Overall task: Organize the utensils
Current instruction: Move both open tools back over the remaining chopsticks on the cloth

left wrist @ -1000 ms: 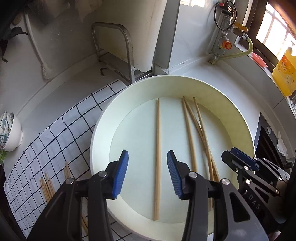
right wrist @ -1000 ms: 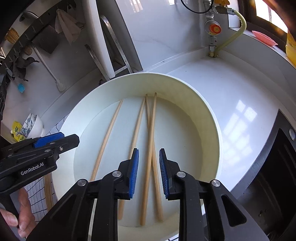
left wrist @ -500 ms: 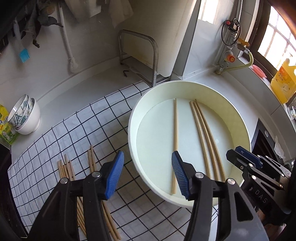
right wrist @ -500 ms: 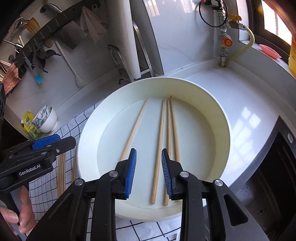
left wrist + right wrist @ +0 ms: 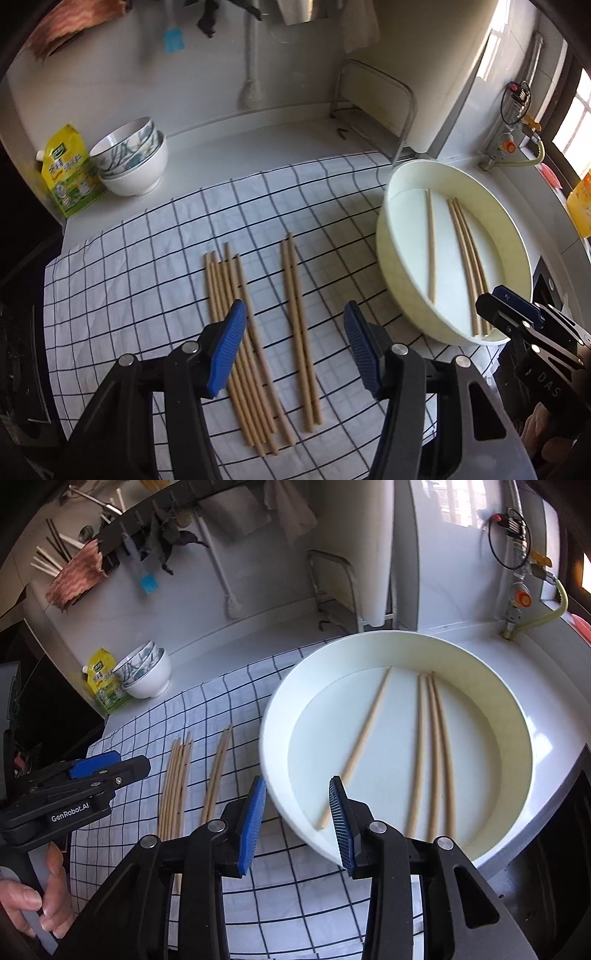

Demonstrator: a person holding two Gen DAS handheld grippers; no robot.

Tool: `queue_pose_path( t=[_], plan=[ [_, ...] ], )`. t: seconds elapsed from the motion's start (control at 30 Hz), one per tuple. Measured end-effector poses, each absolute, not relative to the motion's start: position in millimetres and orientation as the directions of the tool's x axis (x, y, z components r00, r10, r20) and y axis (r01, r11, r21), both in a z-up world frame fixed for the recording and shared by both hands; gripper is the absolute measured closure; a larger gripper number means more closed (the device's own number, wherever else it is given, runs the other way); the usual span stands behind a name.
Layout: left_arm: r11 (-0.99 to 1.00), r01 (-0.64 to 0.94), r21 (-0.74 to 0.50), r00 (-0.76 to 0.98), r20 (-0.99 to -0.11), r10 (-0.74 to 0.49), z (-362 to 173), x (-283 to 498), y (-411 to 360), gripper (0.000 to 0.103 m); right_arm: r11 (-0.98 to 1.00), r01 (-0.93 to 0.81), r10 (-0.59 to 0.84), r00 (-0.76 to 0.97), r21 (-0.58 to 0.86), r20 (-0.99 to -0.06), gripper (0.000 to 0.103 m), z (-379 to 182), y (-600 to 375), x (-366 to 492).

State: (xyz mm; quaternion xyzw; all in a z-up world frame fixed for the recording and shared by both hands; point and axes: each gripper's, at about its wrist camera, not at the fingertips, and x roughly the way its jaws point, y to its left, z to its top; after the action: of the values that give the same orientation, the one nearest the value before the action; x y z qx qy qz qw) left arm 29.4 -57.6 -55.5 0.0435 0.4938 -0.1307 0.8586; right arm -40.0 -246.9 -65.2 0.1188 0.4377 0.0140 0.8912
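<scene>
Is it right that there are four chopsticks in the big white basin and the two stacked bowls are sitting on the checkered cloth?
Not quite. The four chopsticks are in the white basin, but the two stacked bowls are not on the checkered cloth. They sit on the bare white counter beyond its far edge, beside a yellow pouch. The left wrist view shows this.

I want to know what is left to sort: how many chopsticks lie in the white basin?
4: one chopstick lies alone, slanted, on the left of the basin; three lie close together on the right. None looks hidden.
</scene>
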Motion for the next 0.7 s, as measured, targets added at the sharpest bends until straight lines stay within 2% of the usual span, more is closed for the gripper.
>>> queue_pose_path(
  t=[0.33, 0.7],
  plan=[
    [0.989, 0.132, -0.063, 0.462, -0.879, -0.118, -79, 25, 27, 0.046, 0.979, -0.032, 0.186, 0.563, 0.204, -0.805, 0.066, -82, -174, -34],
    [0.985, 0.168, -0.039, 0.448, -0.887, -0.111, -108, 31, 49, 0.042, 0.982, 0.004, 0.160, 0.510, 0.188, -0.845, 0.065, -125, -131, -26]
  ],
)
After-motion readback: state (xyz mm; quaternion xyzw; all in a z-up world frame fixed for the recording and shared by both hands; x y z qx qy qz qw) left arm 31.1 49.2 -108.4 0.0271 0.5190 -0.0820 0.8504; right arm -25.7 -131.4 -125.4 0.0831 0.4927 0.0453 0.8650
